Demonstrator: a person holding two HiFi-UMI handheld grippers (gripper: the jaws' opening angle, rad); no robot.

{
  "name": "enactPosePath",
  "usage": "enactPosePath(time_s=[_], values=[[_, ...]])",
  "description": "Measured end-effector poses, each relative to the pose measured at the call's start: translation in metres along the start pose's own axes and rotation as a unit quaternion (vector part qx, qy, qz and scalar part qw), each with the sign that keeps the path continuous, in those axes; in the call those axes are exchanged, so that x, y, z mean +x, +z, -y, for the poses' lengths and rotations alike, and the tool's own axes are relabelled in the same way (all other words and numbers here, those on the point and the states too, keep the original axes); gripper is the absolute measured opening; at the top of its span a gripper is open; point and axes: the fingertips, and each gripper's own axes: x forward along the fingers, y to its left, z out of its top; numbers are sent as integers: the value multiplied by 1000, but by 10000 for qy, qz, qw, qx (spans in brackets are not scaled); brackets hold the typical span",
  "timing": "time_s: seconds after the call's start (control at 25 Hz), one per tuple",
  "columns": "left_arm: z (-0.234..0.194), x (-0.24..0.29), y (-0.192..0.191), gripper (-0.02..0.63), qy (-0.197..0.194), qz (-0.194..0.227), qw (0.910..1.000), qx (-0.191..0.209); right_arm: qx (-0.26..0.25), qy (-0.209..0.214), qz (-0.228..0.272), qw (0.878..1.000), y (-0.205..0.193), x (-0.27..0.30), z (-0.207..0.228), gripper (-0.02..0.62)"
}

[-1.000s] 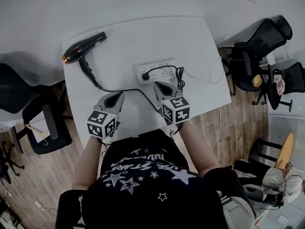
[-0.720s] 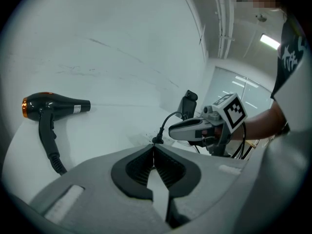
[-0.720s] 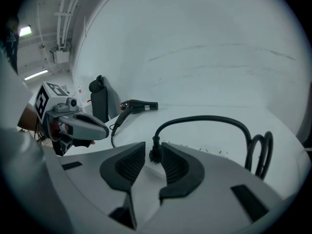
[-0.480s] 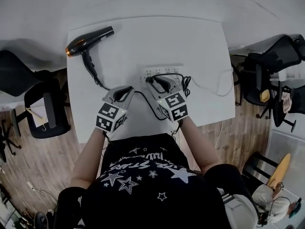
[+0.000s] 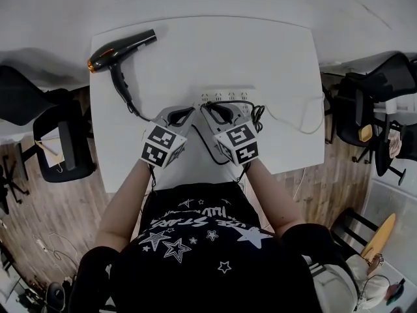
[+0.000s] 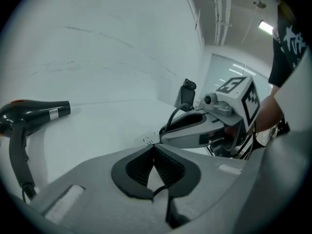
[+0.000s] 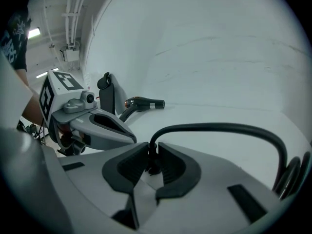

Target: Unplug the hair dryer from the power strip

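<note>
The black hair dryer (image 5: 120,49) lies at the table's far left corner, and its black cord (image 5: 140,116) runs to the white power strip (image 5: 228,97) mid-table. My right gripper (image 5: 204,107) is at the strip's left end; in the right gripper view it (image 7: 153,147) is shut on the dryer's black plug (image 7: 152,156), with the cord (image 7: 219,127) arching off to the right. My left gripper (image 5: 190,110) sits just left of it, tips nearly touching the right one. In the left gripper view its jaws (image 6: 154,146) are shut with nothing held, over the strip's edge.
The white table (image 5: 260,51) has bare room behind the strip. A coil of black cord (image 5: 255,115) lies at the strip's right end, and a thin white cable (image 5: 300,119) trails right. Black chairs stand at the left (image 5: 39,109) and right (image 5: 365,103) of the table.
Both grippers moved forward to the power strip. The left one swung right toward the strip's left end, and the right one came onto the plug.
</note>
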Motion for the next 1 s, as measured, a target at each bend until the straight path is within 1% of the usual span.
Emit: enactPosePath(time_s=[0.28,0.48,0.56,0.72,0.88,1.0], values=[[-17,31,8,8,-88,-287,9994,164,137,148,75,9998,0,1,1,72],[-20,48,5,8,-277,-629,9968,413,153,182,72,9997,-1,1,1,72],[-20,49,4,8,-357,-674,9961,451,126,164,72,9998,0,1,2,72],[-20,51,5,8,-390,-748,9956,408,-31,-27,140,9999,2,-1,1,66],[-21,51,6,8,-361,-725,9967,63,-97,-462,501,9976,2,-5,0,64],[-23,50,6,8,-347,-679,9971,-25,-157,-563,613,9964,1,-6,-2,61]])
